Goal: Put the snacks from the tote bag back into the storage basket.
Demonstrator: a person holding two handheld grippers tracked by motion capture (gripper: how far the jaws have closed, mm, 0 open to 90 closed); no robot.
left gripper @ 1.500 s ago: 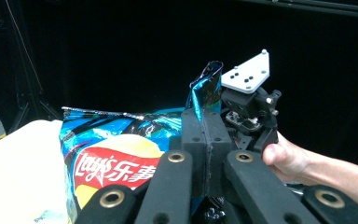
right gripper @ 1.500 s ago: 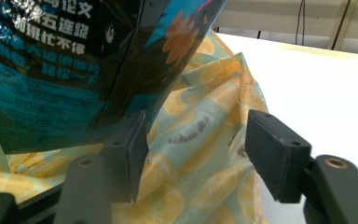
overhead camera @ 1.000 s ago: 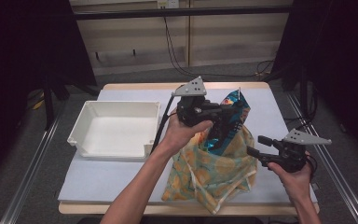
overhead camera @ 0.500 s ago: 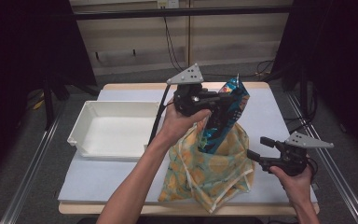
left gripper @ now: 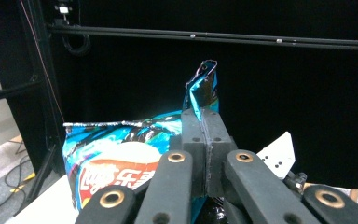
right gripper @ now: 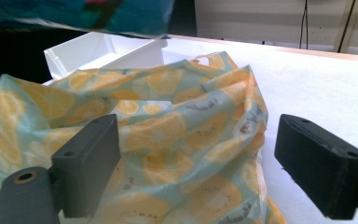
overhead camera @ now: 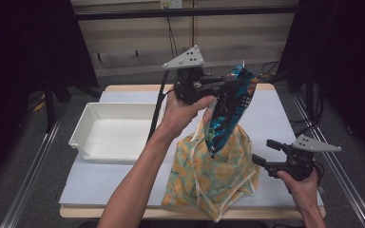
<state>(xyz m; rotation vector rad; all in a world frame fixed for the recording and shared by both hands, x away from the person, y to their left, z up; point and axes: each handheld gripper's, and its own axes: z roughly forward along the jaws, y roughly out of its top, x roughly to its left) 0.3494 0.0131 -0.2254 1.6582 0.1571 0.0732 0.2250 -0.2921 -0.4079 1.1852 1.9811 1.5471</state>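
High view: left claw [overhead camera: 228, 85] clamped on the chip bag [overhead camera: 228, 111], held above the fruit-print bag [overhead camera: 209, 175] at the desk [overhead camera: 275, 118] near edge.

Left gripper view: jaws shut on the chip bag's top.

Right gripper view: right claw [right gripper: 196, 158], jaws just opening, wide, pads clear of the cloth.

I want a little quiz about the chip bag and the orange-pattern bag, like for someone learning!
1. True or false: the left gripper is shut on the chip bag.
2. The white tray sits where? A) under the cloth bag B) beside the cloth bag, nearer the left gripper's side C) in the person's hand
3. Fill in: the right gripper has jaws standing ____, next to the cloth bag's edge.

Key
1. True; its jaws pinch the bag's top.
2. B
3. Open; they have just been opening, cloth between them unpressed.
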